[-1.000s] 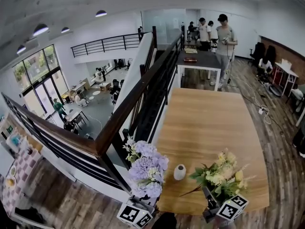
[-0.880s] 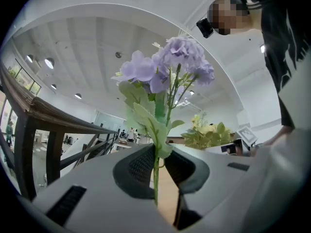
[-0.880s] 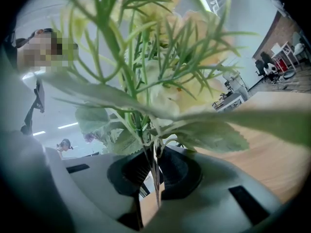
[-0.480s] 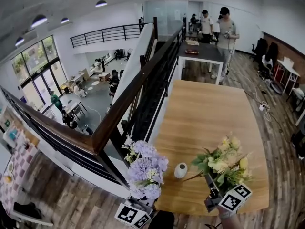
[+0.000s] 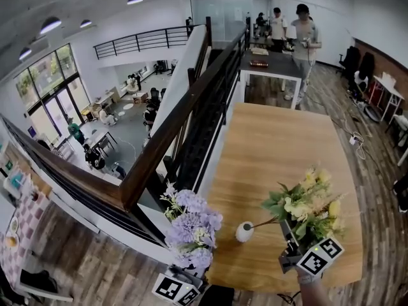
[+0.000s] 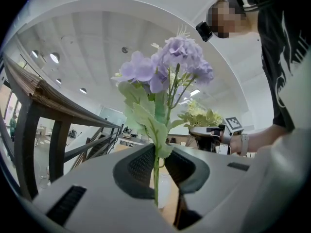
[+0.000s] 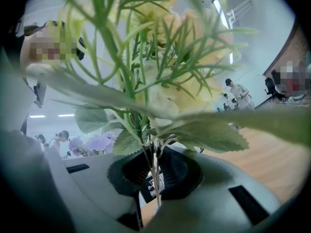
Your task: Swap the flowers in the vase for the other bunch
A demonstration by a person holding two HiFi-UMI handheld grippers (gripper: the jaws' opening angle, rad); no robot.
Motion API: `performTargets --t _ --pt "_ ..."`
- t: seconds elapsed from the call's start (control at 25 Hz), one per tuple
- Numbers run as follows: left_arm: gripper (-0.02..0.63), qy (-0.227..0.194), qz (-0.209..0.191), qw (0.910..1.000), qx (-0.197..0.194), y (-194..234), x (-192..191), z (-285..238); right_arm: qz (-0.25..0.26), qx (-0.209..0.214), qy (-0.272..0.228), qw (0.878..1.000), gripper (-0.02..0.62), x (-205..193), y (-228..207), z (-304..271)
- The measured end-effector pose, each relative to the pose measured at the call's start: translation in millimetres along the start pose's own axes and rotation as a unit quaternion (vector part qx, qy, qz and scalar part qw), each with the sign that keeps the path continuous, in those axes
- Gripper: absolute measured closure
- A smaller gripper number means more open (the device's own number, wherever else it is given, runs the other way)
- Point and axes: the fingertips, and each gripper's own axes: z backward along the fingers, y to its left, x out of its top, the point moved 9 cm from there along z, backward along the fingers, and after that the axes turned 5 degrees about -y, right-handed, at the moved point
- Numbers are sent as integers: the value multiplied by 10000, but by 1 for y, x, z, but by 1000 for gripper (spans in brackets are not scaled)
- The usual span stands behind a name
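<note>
My right gripper (image 5: pixel 292 255) clenches the light yellow bunch (image 5: pixel 309 204) low on its thin, bendy stems; my left gripper (image 5: pixel 186 274) grips the purple bunch (image 5: pixel 191 225) likewise. The small vase (image 5: pixel 244 233) seems empty.

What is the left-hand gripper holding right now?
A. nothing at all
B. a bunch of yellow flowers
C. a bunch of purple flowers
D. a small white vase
C: the left gripper is closed on the green stem of the purple flowers. The yellow flowers are in the right gripper, and the white vase stands on the table.
</note>
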Motion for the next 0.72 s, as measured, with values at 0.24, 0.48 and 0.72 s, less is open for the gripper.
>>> performTargets --t 0.24,0.48,0.72 --pt "546 63 21 10000 33 10 -2 -4 72 22 132 9999 541 -12 -6 -15" --pt "546 106 62 9999 105 15 -5 -13 23 40 255 9997 541 -32 -13 -16" --pt "546 126 139 9998 104 18 -12 -14 63 92 432 9990 541 -55 -9 -24"
